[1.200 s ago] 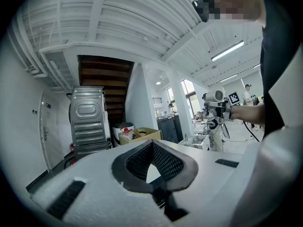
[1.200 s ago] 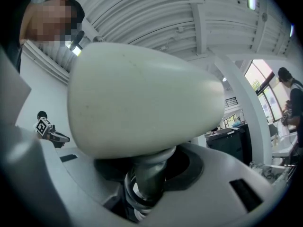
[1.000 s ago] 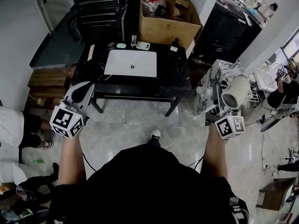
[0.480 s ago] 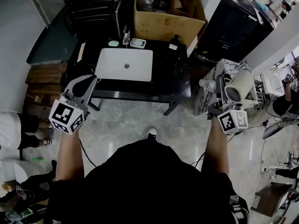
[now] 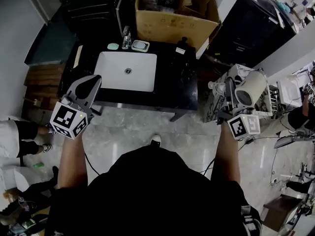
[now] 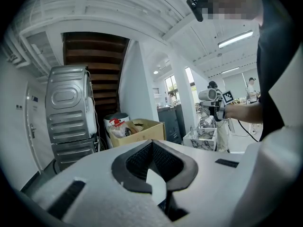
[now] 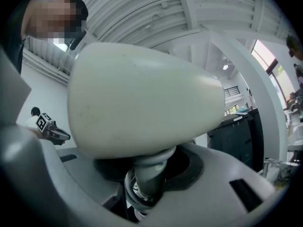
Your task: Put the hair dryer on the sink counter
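Observation:
A cream hair dryer (image 5: 250,88) stands upright in my right gripper (image 5: 229,90), to the right of the black sink counter (image 5: 179,85) and over the floor. In the right gripper view the dryer's rounded body (image 7: 142,98) fills the frame, and my right gripper (image 7: 150,186) is shut on its grey handle, the coiled cord beside it. My left gripper (image 5: 91,82) is shut with nothing in it, its tip at the counter's front left edge beside the white basin (image 5: 125,72). In the left gripper view its fingertips (image 6: 152,144) meet.
A faucet (image 5: 126,33), a soap dish (image 5: 140,45) and a small dark bottle (image 5: 184,42) sit on the counter's back edge. Behind stand an open cardboard box (image 5: 172,21) and a grey metal appliance (image 6: 68,112). A marble-patterned stand (image 5: 216,100) and a black cabinet (image 5: 246,28) are at the right.
Both grippers have moved forward toward the sink counter, which now lies nearer. The hair dryer stays held in the right gripper. The left gripper's tip now reaches the counter's front edge.

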Tool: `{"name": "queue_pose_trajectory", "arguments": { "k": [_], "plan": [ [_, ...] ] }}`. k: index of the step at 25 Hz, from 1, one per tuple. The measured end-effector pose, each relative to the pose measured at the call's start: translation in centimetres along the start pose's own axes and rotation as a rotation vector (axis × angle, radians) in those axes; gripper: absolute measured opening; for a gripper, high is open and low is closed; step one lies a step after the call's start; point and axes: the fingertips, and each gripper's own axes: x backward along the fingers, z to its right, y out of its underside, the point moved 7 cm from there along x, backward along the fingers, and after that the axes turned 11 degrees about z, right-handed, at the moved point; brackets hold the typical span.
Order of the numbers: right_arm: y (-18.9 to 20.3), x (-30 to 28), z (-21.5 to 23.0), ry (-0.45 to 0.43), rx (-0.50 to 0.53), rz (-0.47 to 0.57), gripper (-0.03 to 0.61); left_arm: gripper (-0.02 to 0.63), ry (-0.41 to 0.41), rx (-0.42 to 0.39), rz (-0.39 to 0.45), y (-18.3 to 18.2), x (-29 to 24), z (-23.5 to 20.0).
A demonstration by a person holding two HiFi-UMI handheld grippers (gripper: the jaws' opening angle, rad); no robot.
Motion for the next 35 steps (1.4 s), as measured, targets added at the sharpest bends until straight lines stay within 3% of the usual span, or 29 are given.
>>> {"name": "queue_pose_trajectory", "arguments": {
  "k": [9, 15, 23, 35],
  "plan": [
    [2.0, -5.3, 4.7, -0.052, -0.021, -0.027, 0.169, 0.015, 0.006, 0.004, -0.001, 0.9, -6.8, -0.6],
    [1.9, -7.1, 5.8, -0.067, -0.024, -0.045, 0.169, 0.014, 0.011, 0.002, -0.015, 0.7, -8.0, -0.1],
    [0.6, -8.4, 3.7, -0.096, -0.013, -0.048, 0.169, 0.015, -0.041, 0.022, -0.012, -0.2, -5.2, -2.6],
    [-1.2, -9.0, 0.7, -0.064, 0.015, -0.036, 0.169, 0.014, 0.016, 0.014, 0.008, -0.7, -4.4, -5.4]
  ]
}}
